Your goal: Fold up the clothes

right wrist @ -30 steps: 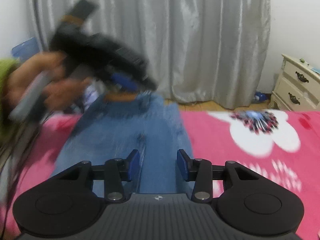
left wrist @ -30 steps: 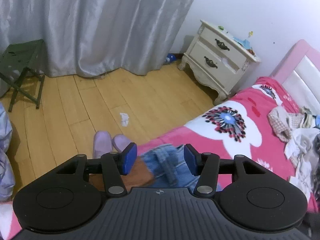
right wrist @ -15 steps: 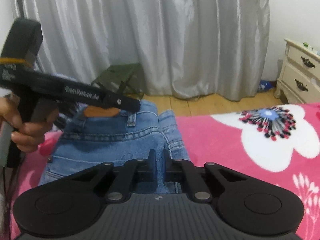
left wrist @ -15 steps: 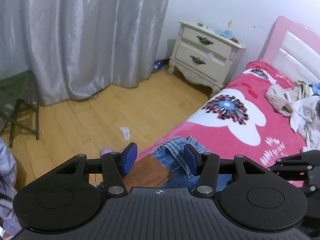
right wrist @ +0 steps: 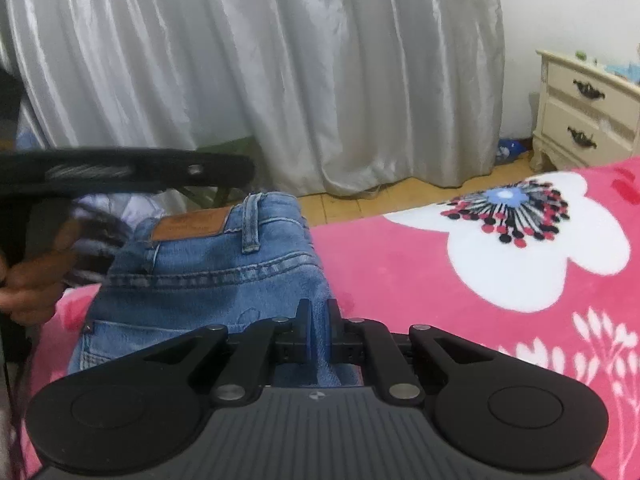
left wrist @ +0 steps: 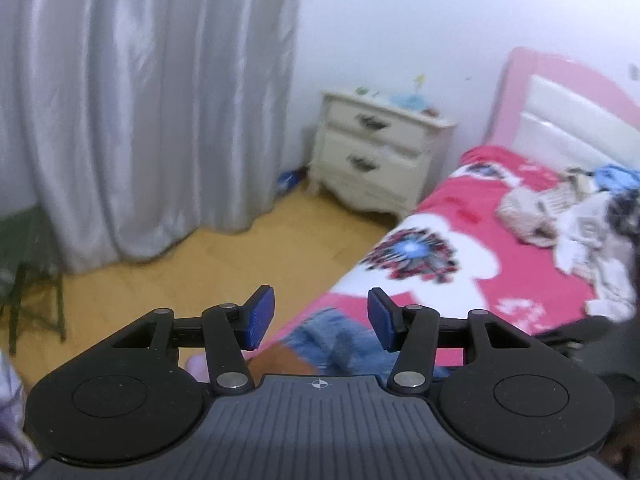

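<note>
A pair of blue jeans lies on the pink flowered blanket of the bed, waistband toward the bed's edge nearest the silver curtain, with the brown leather patch and a belt loop facing up. The right tongs are pressed together on a raised ridge of denim at the jeans' right edge, the fold standing up between the two black fingers. On the far side of the jeans from the big white flower print, a person's hand grips the handle of the other tool, whose black body crosses above the waistband, blurred. In the left wrist view the left tongs stand spread, blue pads apart, with nothing pinched; below and beyond them the jeans show as a blurred blue patch at the bed's edge, the brown patch beside them. Whether the pads touch the cloth I cannot tell. Farther up the bed from the jeans, near the pink headboard, lies a heap of mixed clothes. A cream nightstand with two drawers stands on the wooden floor between the curtain and the headboard, and a green stool sits on the floor at the curtain's other end.
</note>
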Demonstrator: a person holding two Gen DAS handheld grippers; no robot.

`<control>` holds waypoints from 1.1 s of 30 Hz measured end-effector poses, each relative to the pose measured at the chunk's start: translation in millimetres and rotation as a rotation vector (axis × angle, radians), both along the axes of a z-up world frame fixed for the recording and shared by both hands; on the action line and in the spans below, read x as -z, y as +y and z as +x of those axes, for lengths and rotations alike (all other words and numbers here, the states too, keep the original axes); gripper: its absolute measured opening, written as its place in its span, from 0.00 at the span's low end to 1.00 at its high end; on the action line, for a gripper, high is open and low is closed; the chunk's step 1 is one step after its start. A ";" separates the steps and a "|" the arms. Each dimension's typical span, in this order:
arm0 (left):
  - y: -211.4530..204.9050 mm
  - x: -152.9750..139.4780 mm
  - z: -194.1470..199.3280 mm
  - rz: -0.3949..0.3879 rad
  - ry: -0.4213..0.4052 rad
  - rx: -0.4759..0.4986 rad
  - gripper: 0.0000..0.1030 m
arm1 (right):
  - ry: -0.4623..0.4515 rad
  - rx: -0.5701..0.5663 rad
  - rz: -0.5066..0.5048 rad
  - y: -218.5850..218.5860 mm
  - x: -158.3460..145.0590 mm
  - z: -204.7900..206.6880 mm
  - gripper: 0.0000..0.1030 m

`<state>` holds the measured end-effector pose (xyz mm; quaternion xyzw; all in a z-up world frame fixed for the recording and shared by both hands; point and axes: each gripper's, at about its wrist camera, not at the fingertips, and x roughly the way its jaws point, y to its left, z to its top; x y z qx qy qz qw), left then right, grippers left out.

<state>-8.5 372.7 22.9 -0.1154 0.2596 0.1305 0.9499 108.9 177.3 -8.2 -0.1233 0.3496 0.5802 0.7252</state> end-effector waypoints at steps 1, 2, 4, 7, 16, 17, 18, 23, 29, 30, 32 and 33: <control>-5.4 2.1 0.7 -0.006 0.015 0.037 0.50 | 0.027 0.004 0.007 -2.4 -0.1 4.2 0.10; -10.5 7.9 3.1 -0.004 0.049 0.063 0.50 | 0.056 0.021 0.024 -10.6 -3.9 9.7 0.16; -16.4 22.1 8.5 0.035 0.120 0.067 0.50 | 0.114 0.055 0.056 -27.2 -11.6 20.9 0.26; -9.2 37.8 10.4 0.016 0.170 0.040 0.49 | 0.154 0.096 0.103 -71.7 -31.7 45.6 0.30; -8.1 42.5 11.8 0.035 0.187 0.026 0.50 | 0.110 0.048 -0.003 -187.6 -28.9 -7.0 0.33; -9.1 42.2 12.3 0.044 0.192 0.026 0.51 | 0.084 0.035 0.002 -189.9 -27.5 -16.3 0.33; -10.4 42.3 13.0 0.056 0.197 0.027 0.51 | 0.077 0.028 -0.002 -188.5 -24.4 -21.1 0.33; -16.1 42.9 14.2 0.106 0.216 0.029 0.52 | 0.007 0.004 -0.054 -179.3 -9.9 -34.0 0.12; -17.2 43.2 15.7 0.127 0.229 0.015 0.55 | -0.049 0.052 -0.043 -188.1 -15.1 -32.8 0.01; -18.1 44.0 16.4 0.134 0.231 0.015 0.56 | -0.048 0.067 -0.047 -189.5 -14.3 -30.9 0.01; -21.0 45.0 17.5 0.155 0.236 0.017 0.56 | -0.048 0.087 -0.087 -183.3 -0.3 -27.8 0.03; -22.5 45.6 18.1 0.165 0.238 0.018 0.57 | -0.031 0.097 -0.106 -179.9 7.6 -24.8 0.04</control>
